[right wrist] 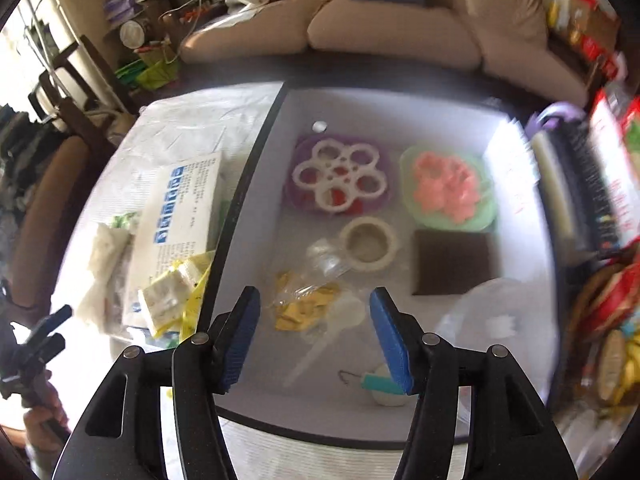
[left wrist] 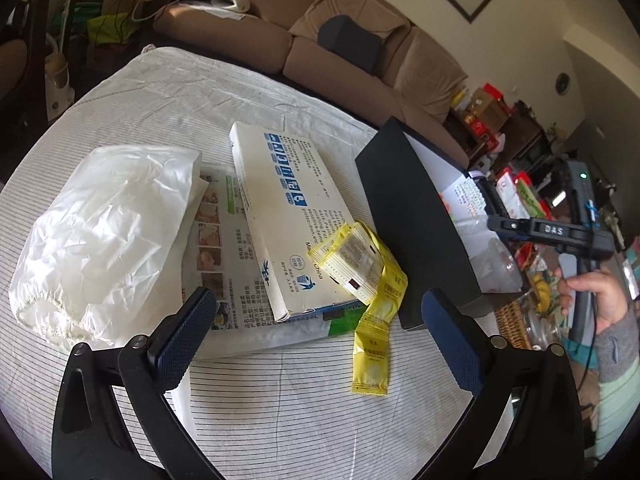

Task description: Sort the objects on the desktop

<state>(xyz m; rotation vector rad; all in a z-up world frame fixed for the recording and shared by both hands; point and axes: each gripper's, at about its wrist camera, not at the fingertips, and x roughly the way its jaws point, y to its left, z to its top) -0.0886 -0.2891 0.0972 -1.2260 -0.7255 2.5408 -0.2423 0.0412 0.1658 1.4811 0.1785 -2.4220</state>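
The left gripper [left wrist: 320, 328] sits closest to the lens, its two blue pads spread wide with nothing between them, hovering above the striped cloth [left wrist: 280, 412] on the table. Just beyond it lies a bundle of yellow sachets [left wrist: 360, 268], one strip trailing toward the camera; their small print is too fine to read. The sachets rest against a white box [left wrist: 280, 208] printed in blue, with the words "Made in China" partly covered by them. Under the white box is a flat printed packet [left wrist: 216, 248] with food photos, and to its left a crumpled white plastic bag [left wrist: 104, 232]. To the right stands a black storage box [left wrist: 416, 220].

The right gripper [right wrist: 314, 340], jaws parted and empty, hangs over that storage box's pale inside [right wrist: 440, 120], where a purple dish with white rings [right wrist: 338, 174], a green dish with pink shapes [right wrist: 446, 188], a tape roll [right wrist: 368, 244], a brown square [right wrist: 452, 262] and a clear bag of yellow pieces [right wrist: 304, 304] lie. In the left view its handle reads "DAS".
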